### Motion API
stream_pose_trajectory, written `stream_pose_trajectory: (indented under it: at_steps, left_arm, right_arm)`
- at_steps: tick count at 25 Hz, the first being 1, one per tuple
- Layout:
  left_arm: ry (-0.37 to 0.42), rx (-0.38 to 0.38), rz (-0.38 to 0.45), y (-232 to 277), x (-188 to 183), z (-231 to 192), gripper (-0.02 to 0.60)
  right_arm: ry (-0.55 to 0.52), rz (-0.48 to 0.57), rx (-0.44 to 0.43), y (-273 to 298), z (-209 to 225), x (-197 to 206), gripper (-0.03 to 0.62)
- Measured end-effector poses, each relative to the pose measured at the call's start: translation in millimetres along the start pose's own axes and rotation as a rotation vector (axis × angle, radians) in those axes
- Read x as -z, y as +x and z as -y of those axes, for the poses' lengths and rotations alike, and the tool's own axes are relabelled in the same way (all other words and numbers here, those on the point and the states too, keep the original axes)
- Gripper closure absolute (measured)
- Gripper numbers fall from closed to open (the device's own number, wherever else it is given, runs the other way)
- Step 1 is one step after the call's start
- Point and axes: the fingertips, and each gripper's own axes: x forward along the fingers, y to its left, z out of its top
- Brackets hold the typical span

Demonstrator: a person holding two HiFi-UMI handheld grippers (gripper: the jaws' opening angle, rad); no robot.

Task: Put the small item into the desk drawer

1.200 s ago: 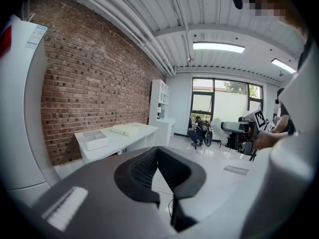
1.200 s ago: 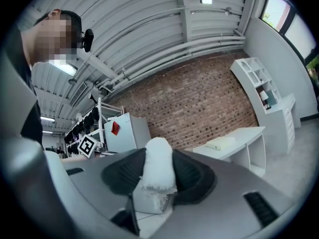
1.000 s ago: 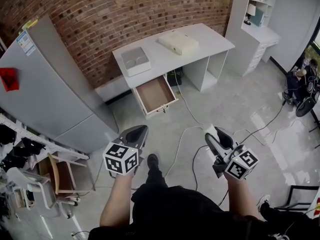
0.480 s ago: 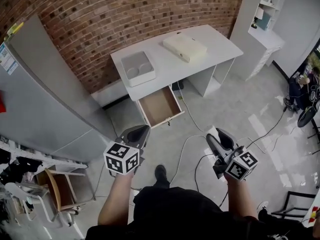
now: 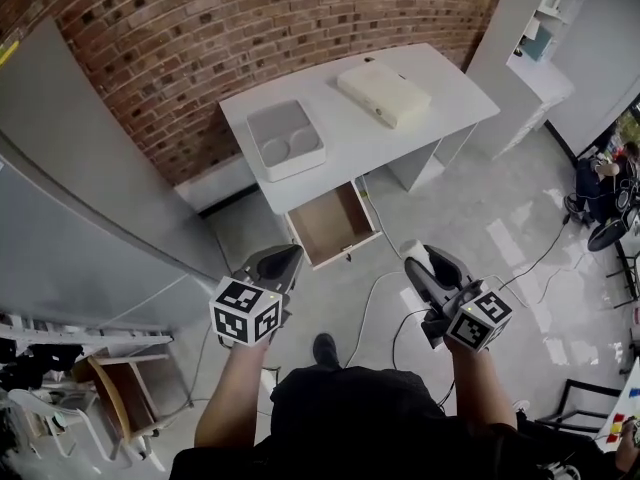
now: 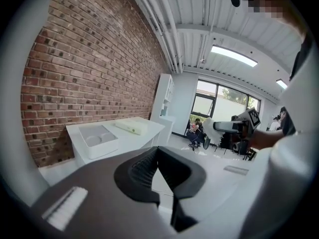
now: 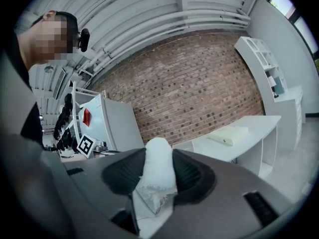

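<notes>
Brick wall point(image 5: 250, 38) runs across back of rm. Tall grey fridge point(image 5: 70, 198) along L side, close to the brick. Pale glossy floor point(image 5: 500, 228), thin cables point(image 5: 365, 303) trailing over it. White table point(image 5: 350, 138) set against the wall, btwn fridge and white shelf unit point(image 5: 550, 28) in far R corner. Under table's L half one drawer point(image 5: 333, 223) stands pulled out, brown inside, nothing in it that I can see. On table top: white tray point(image 5: 283, 116) w/ two round hollows at L end, right above the drawer. Flat cream box point(image 5: 385, 91) twd R end, well apart from tray.

Person in dark top stands back from table, a gripper in each hand. Both point twd table, marker cubes nearest the body.

L gripper point(image 5: 272, 264): fingers point(image 6: 142, 171) pressed together at tips, nothing btwn them.

R gripper point(image 5: 425, 263): fingers point(image 7: 119, 176) pinching the small item point(image 7: 158, 168). It is white and soft-looking, w/ rounded top and frayed lower edge, and it sticks out past the fingertips.

So item sits in R gripper, over the floor, short of the drawer, not in it. Both grippers well apart from drawer and table, cables on floor below R one.
</notes>
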Motion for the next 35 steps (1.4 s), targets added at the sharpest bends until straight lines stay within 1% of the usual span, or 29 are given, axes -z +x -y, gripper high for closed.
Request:
stream_pose_trajectory:
  at_steps: [4,7,10,13,16,18,22,24,27,30,33,35]
  left_arm:
    - [-0.013,-0.008,0.019,-3.3,0.2,-29.1,0.569]
    - [-0.04,-0.024,0.043,-10.9,0.0,-43.5,0.569]
    - [-0.068,-0.048,0.042,-16.3,3.6,-60.1,0.569]
    - [-0.098,-0.072,0.038,-16.6,8.5,-71.5,0.569]
    - [-0.101,-0.104,0.048,-14.2,4.7,-77.1,0.569]
    - [-0.102,-0.138,0.06,-10.5,-1.1,-80.8,0.569]
    - [-0.107,-0.207,0.069,12.0,-11.2,-84.1,0.569]
    - [-0.12,-0.255,0.062,28.7,-14.0,-87.9,0.569]
    - [-0.176,-0.35,0.059,56.5,-17.6,-94.2,0.569]
    - [-0.239,-0.419,0.081,87.7,-29.0,-90.0,0.569]
    - [-0.261,-0.49,0.088,109.7,-39.1,-84.2,0.569]
    - [-0.279,-0.538,0.094,114.0,-40.3,-80.5,0.569]
  right_arm:
    - [-0.013,-0.024,-0.004,27.0,-5.9,2.9,0.43]
    - [-0.02,-0.06,-0.014,43.7,-8.3,6.3,0.43]
    - [-0.035,-0.074,-0.033,62.5,-11.4,2.3,0.43]
    - [-0.055,-0.088,-0.063,78.3,-12.9,1.4,0.43]
    - [-0.059,-0.105,-0.105,94.8,-5.7,2.1,0.43]
    - [-0.058,-0.113,-0.143,107.2,3.5,0.6,0.43]
    - [-0.061,-0.122,-0.222,127.4,35.3,-6.3,0.43]
    - [-0.071,-0.138,-0.27,139.8,56.0,-11.6,0.43]
    - [-0.099,-0.192,-0.348,159.1,92.6,-16.1,0.43]
    - [-0.119,-0.258,-0.429,167.3,131.0,-17.2,0.43]
    - [-0.117,-0.323,-0.498,172.6,166.9,-10.7,0.43]
    - [-0.127,-0.352,-0.542,178.1,179.9,-7.2,0.43]
